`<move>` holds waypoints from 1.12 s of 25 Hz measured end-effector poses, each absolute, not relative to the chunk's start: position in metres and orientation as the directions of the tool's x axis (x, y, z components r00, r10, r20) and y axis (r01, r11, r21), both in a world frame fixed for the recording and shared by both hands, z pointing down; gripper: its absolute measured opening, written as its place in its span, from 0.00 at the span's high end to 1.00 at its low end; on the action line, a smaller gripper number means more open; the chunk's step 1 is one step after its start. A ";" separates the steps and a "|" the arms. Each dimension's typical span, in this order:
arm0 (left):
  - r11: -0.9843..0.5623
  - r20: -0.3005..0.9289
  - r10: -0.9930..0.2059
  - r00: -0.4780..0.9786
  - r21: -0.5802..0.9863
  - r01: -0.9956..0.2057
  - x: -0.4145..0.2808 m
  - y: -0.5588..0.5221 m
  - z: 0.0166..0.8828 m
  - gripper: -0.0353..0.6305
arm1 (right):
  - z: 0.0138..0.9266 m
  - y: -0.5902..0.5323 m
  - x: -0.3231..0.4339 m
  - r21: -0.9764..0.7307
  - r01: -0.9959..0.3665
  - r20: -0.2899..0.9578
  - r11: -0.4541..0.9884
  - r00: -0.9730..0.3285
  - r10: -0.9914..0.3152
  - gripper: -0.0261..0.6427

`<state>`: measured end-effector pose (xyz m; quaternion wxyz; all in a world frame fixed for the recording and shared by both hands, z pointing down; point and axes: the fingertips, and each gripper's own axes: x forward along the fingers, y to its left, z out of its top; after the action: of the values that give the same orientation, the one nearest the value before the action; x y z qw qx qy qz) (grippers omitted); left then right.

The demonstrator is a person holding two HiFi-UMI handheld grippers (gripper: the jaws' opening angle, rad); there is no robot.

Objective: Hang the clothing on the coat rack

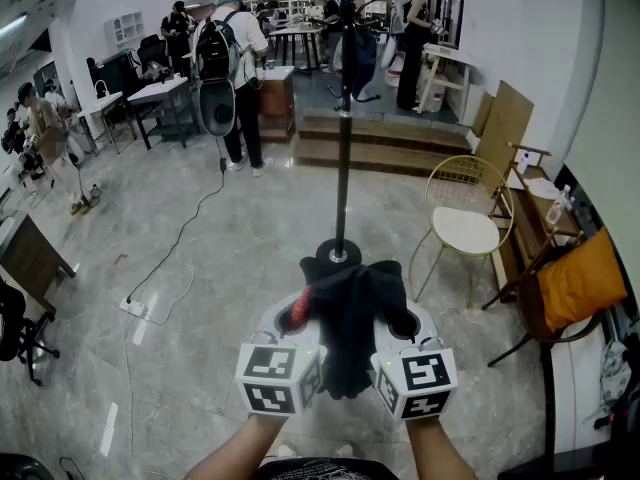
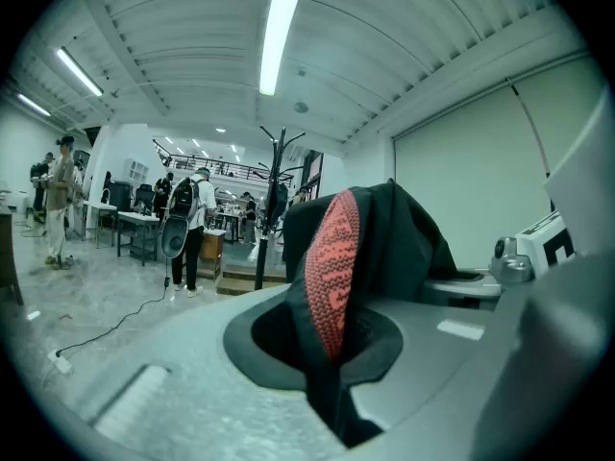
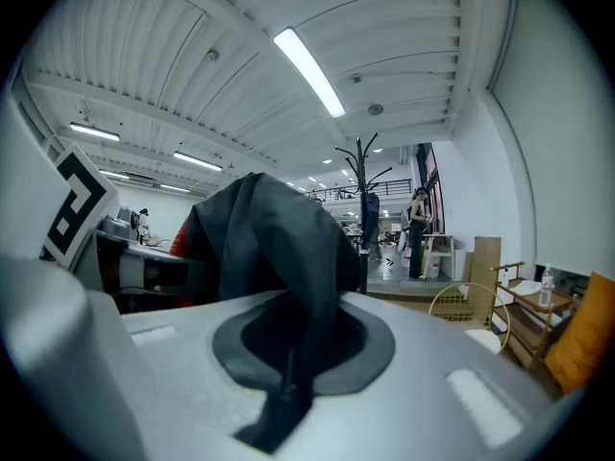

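Step in hand, judged: carry and approach; not yet hung.

Clamped in both tools: black fabric garment with a red knitted patch, bunched in a wad, held out in front and draped down between the two marker cubes; well apart from the tall black pole coat rack on a round base, straight ahead across the grey marble floor.

Left tool: narrow, pinched on the fabric right at the red patch; right tool: narrow, pinched on a black fold, possibly with a zip edge; both roughly level, side by side, close together.

Near the rack's top: dark item hanging from a prong, kind not readable; other prongs seemingly free in the gripper views.

Next move, judged: walk closer; raise well above present height toward a free prong; find a collar or loop first, perhaps by spreading the tools apart to open the wad; set that part over the prong; ease one grip only once hooked. Risk: sliding off if hung by a loose fold.

Containers: none in use, none made out within reach; white cubby shelf on the far left wall too small to tell contents. Beside the path: gold wire chair with white seat.
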<state>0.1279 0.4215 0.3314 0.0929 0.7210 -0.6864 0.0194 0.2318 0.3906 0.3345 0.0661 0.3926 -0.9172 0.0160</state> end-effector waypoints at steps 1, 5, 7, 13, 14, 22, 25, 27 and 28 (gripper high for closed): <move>-0.033 0.161 -0.986 0.050 0.104 -0.994 0.128 0.419 0.332 0.92 | 0.335 0.388 0.231 0.022 -0.716 0.134 0.698 -0.690 -0.712 0.92; -0.005 0.180 -0.983 0.021 0.089 -0.996 0.131 0.408 0.337 0.92 | 0.338 0.380 0.231 0.011 -0.689 0.138 0.724 -0.717 -0.684 0.92; 0.012 0.190 -0.982 0.003 0.080 -0.997 0.132 0.402 0.339 0.92 | 0.340 0.376 0.231 0.001 -0.672 0.138 0.741 -0.733 -0.666 0.92; 0.044 0.204 -0.979 -0.029 0.067 -0.997 0.137 0.387 0.343 0.92 | 0.343 0.362 0.235 -0.006 -0.640 0.138 0.769 -0.762 -0.633 0.92; 0.044 0.206 -0.978 -0.030 0.068 -0.997 0.138 0.384 0.344 0.92 | 0.343 0.359 0.236 -0.007 -0.640 0.139 0.769 -0.762 -0.633 0.92; 0.004 0.211 -0.977 0.015 0.086 -0.996 0.137 0.342 0.352 0.92 | 0.347 0.320 0.236 -0.001 -0.667 0.144 0.745 -0.737 -0.660 0.92; -0.036 0.211 -0.976 0.055 0.094 -0.995 0.127 0.321 0.358 0.92 | 0.351 0.300 0.226 0.004 -0.695 0.150 0.719 -0.711 -0.687 0.92; -0.056 0.213 -0.974 0.078 0.105 -0.993 0.115 0.308 0.361 0.92 | 0.354 0.289 0.215 0.009 -0.712 0.157 0.703 -0.693 -0.704 0.92; -0.063 0.214 -0.973 0.086 0.111 -0.992 0.108 0.300 0.362 0.92 | 0.354 0.283 0.208 0.013 -0.718 0.161 0.696 -0.686 -0.710 0.92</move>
<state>0.1079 0.3005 0.3622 0.1145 0.7279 -0.6748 0.0411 0.2081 0.2827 0.3541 0.0770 0.3890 -0.9177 0.0257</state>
